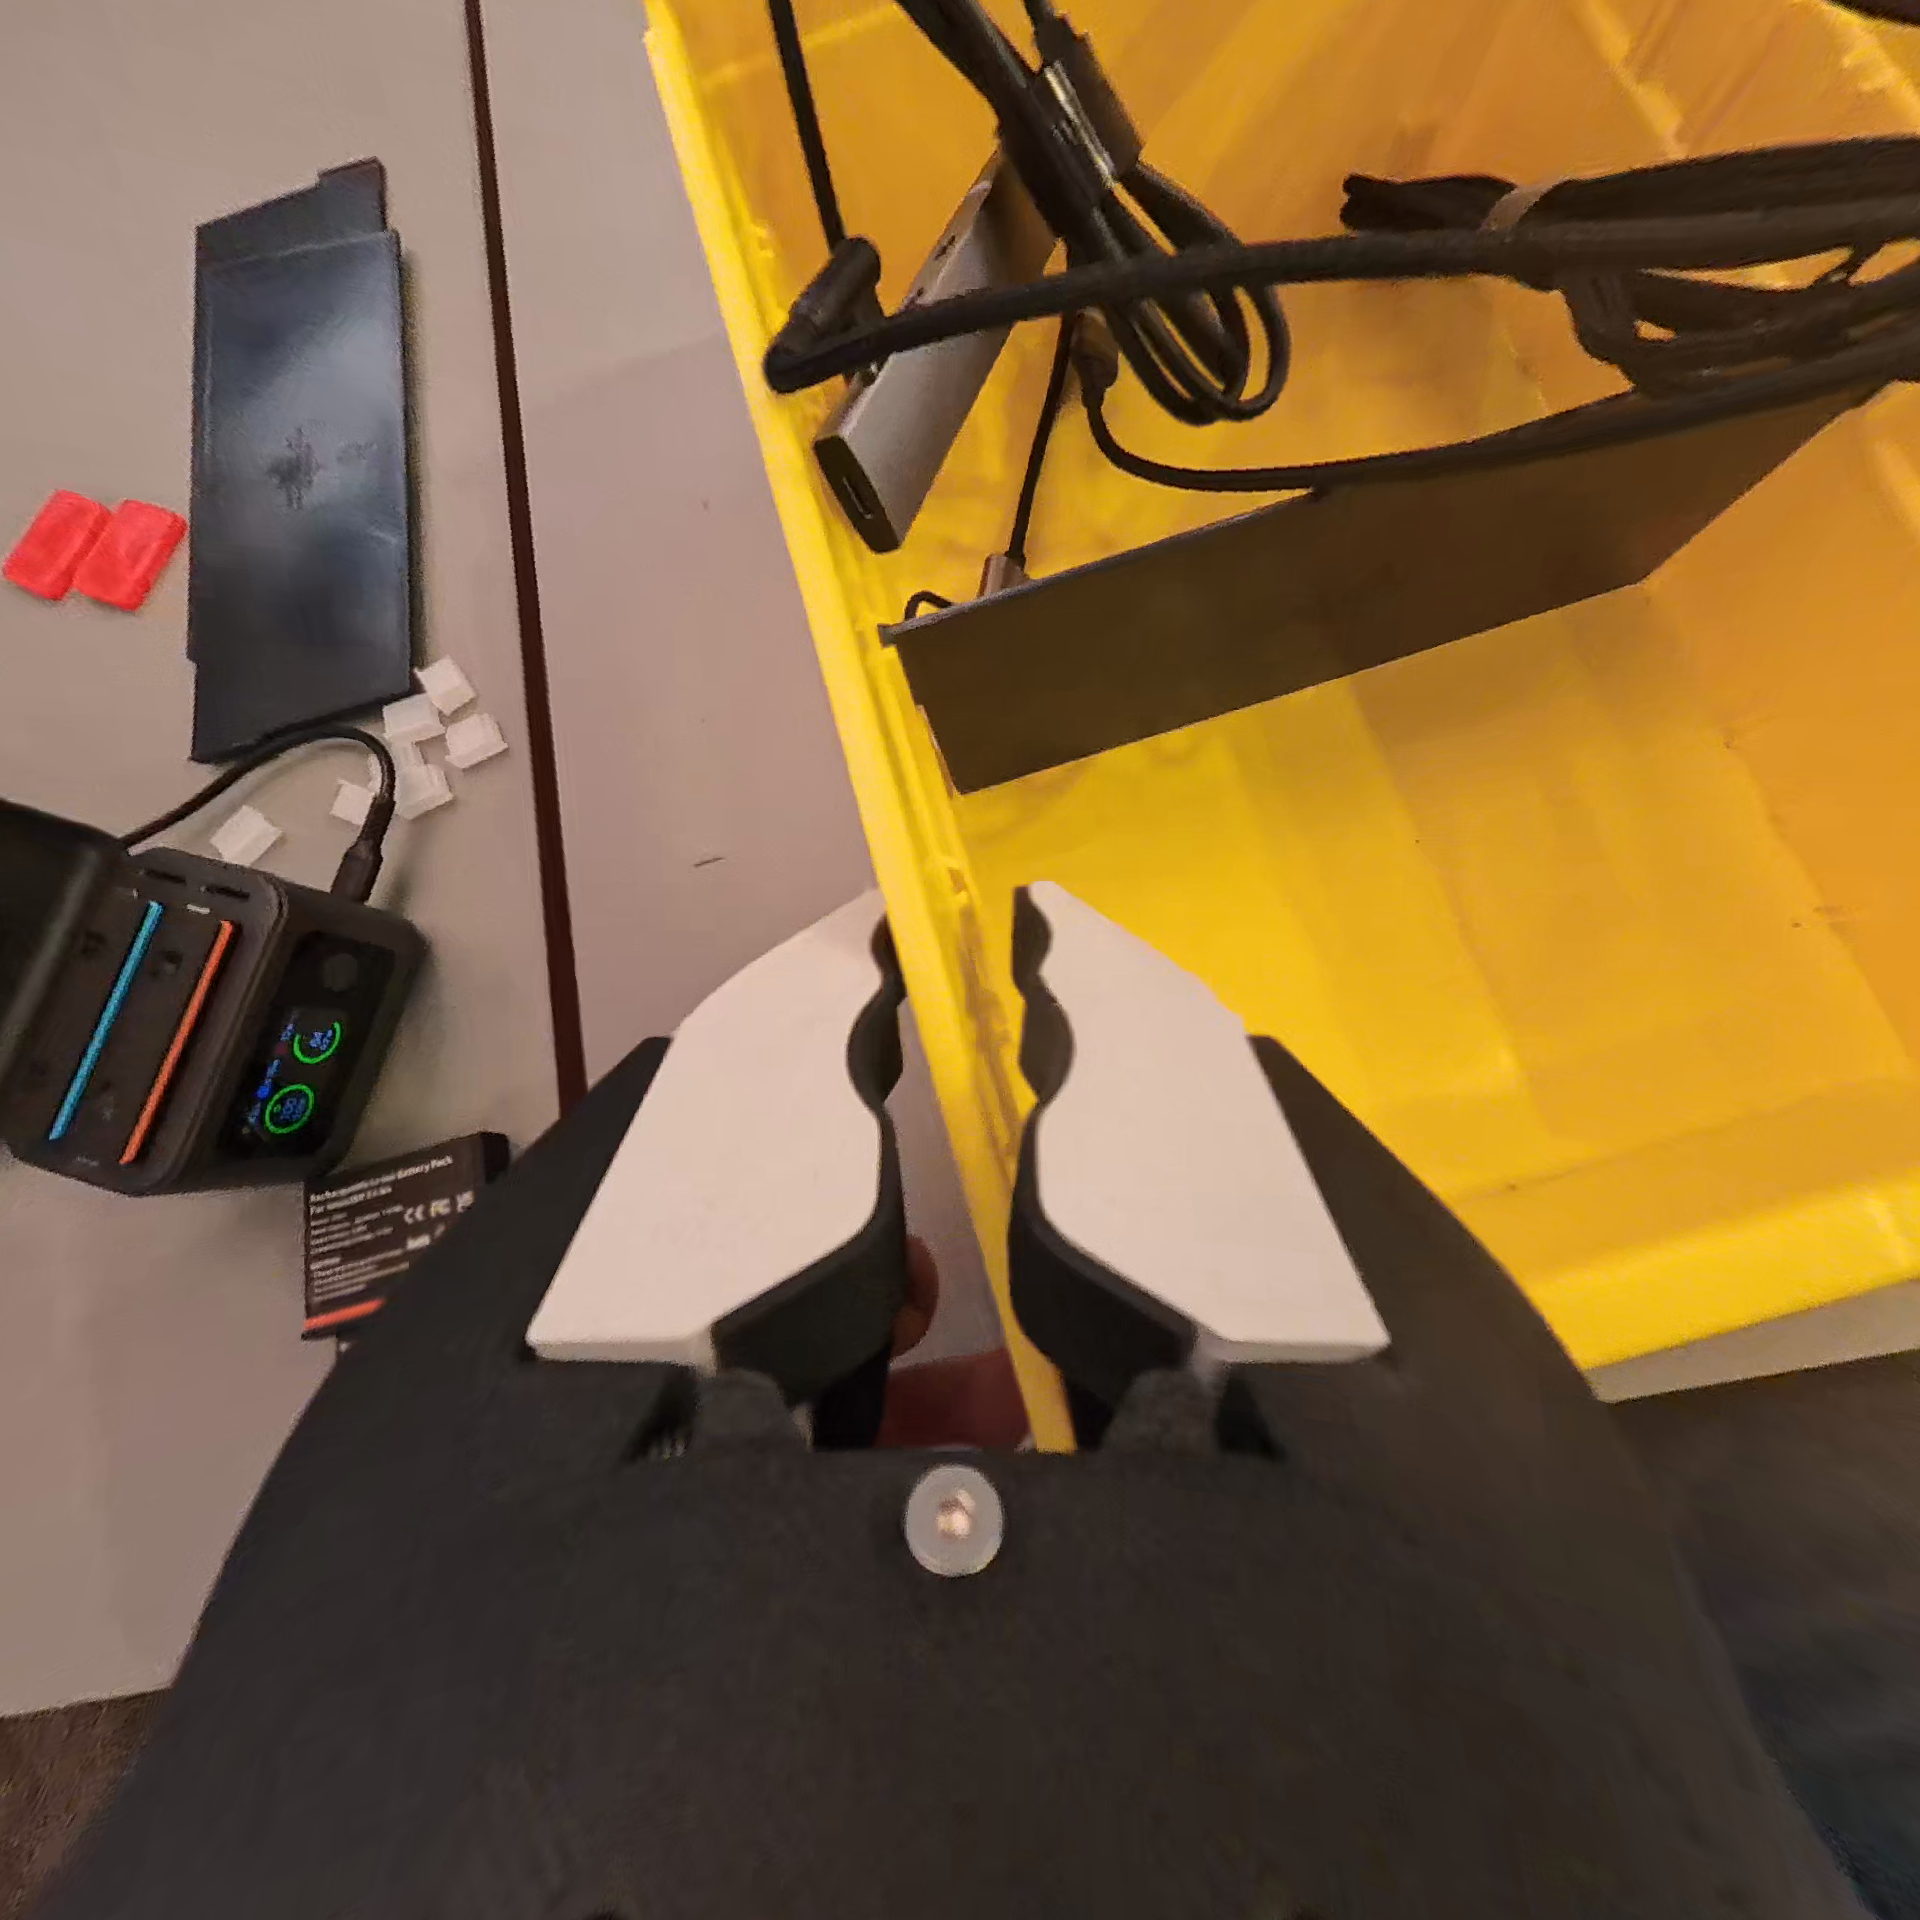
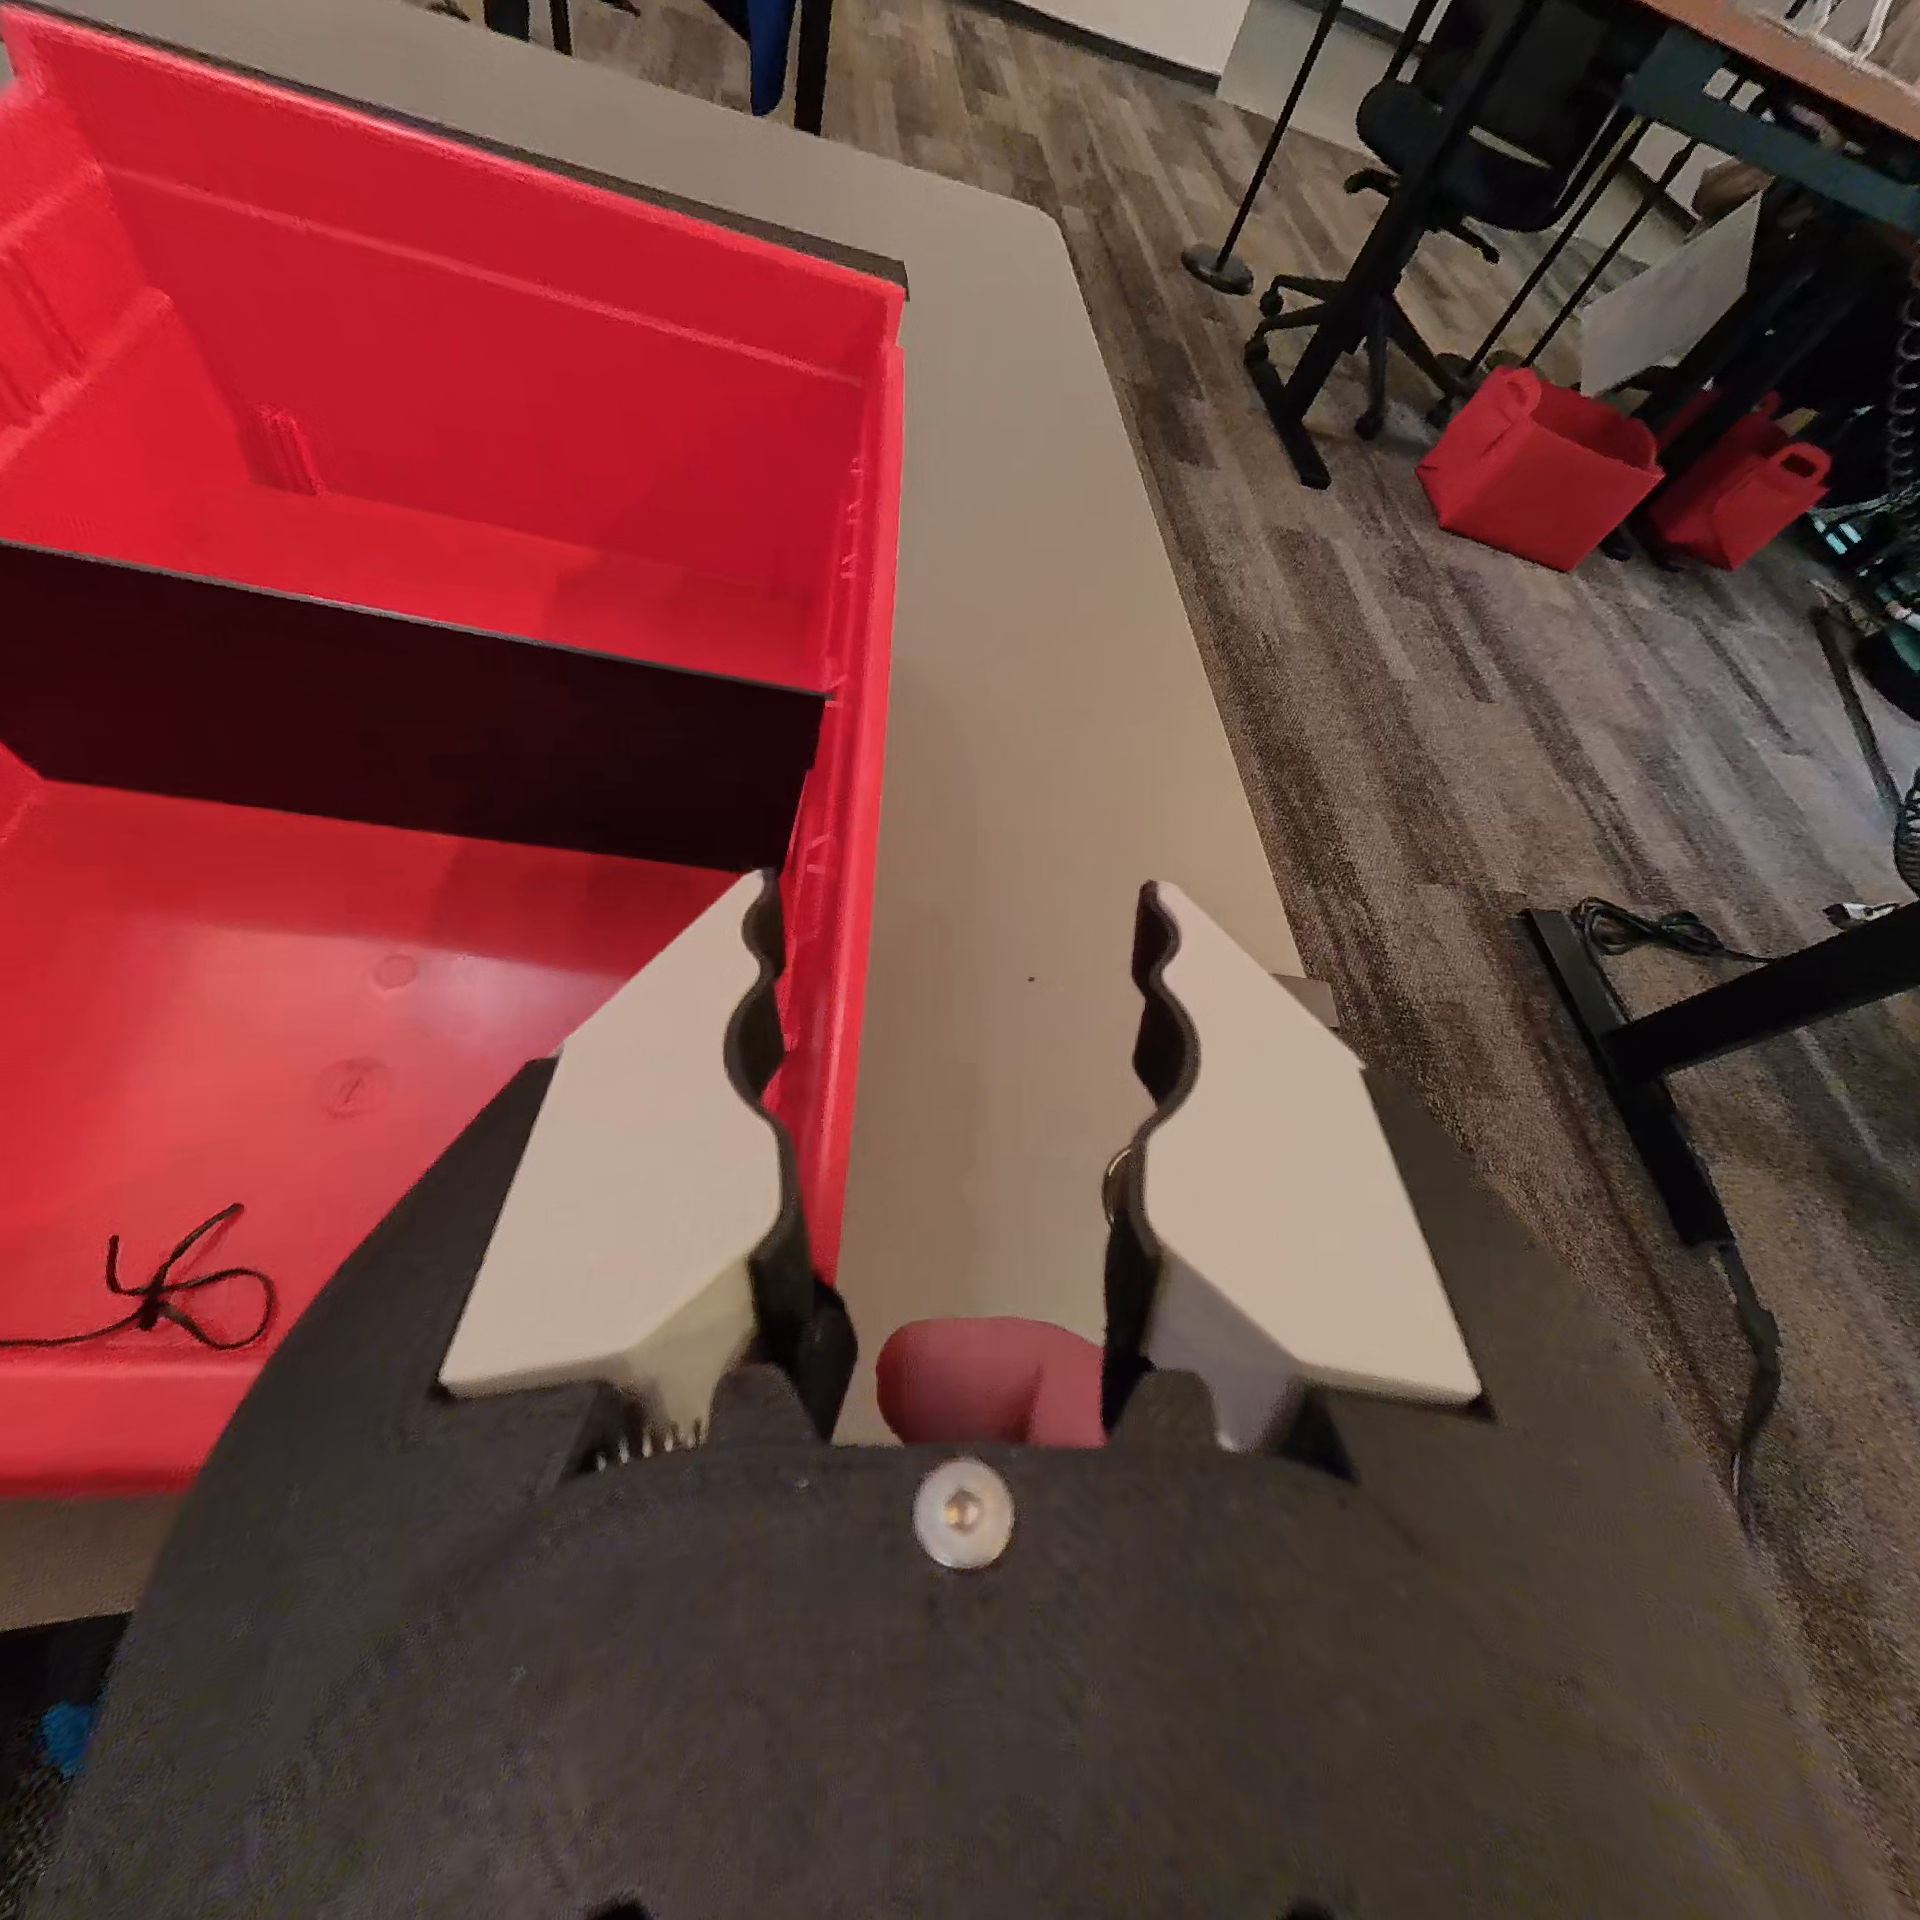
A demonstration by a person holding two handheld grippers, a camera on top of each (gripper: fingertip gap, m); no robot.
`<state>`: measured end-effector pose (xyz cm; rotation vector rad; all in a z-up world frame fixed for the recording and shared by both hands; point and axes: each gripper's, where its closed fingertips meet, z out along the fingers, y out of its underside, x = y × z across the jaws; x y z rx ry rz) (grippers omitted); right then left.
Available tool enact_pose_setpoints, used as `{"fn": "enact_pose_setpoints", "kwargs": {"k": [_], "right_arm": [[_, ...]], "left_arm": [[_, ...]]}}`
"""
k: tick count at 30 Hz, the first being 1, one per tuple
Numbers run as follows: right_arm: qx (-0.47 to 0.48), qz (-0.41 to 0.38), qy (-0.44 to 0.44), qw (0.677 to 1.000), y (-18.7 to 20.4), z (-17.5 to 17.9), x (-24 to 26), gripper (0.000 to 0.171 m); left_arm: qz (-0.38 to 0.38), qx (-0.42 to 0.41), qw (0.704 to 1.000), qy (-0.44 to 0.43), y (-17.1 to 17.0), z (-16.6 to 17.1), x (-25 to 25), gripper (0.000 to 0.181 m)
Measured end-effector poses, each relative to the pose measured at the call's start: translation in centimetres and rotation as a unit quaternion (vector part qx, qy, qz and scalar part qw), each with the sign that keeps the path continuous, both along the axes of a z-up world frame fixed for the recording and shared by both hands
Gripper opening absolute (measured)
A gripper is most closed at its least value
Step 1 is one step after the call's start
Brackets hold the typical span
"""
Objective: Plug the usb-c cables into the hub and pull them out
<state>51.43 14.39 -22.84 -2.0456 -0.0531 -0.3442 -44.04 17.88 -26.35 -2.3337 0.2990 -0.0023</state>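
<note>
A silver USB hub (image 1: 914,416) leans against the left wall inside the yellow bin (image 1: 1507,987), in its far compartment, with an end port facing me. Black braided USB-C cables (image 1: 1247,260) lie across and around it, with a tied bundle (image 1: 1683,229) at the right. I cannot tell if any plug is seated. My left gripper (image 1: 951,914) is slightly open and empty, above the bin's left rim in the near compartment, well short of the hub. My right gripper (image 2: 956,894) is wide open and empty over the table, beside the right wall of a red bin (image 2: 416,312).
A black divider (image 1: 1299,623) crosses the yellow bin, another (image 2: 416,717) crosses the red bin, which holds a small black string (image 2: 187,1288). Left on the table: a charger with lit display (image 1: 208,1039), black pad (image 1: 301,468), red pieces (image 1: 94,545), white caps (image 1: 436,727). Table edge (image 2: 1195,623) at right. The grippers' ends are close to 95 centimeters from one another.
</note>
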Motion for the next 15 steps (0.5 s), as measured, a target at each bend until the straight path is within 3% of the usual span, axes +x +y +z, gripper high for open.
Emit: {"fn": "enact_pose_setpoints", "kwargs": {"k": [2, 5, 9, 11, 15], "right_arm": [[0.005, -0.002, -0.003, 1.000, -0.2, 0.3, -0.1, 0.065], [0.022, -0.009, -0.037, 0.999, -0.6, 1.4, 0.0, 0.066], [-0.008, -0.006, -0.065, 0.998, -0.6, 0.9, 0.1, 0.056], [-0.020, -0.017, -0.081, 0.996, -0.4, 0.1, 0.8, 0.047], [-0.013, -0.034, -0.099, 0.994, -0.1, 0.3, 1.4, 0.051]], "left_arm": [[0.001, 0.013, 1.000, -0.016, 0.2, 0.7, -0.2, 0.013], [0.015, 0.029, 0.999, -0.003, 0.6, 1.7, -1.3, 0.020], [0.036, 0.073, 0.996, 0.016, 0.7, 4.3, -2.2, 0.055], [0.045, 0.122, 0.990, 0.054, 1.0, 7.2, -2.0, 0.058], [-0.022, 0.181, 0.981, 0.071, 2.4, 12.4, 4.4, 0.058]]}}
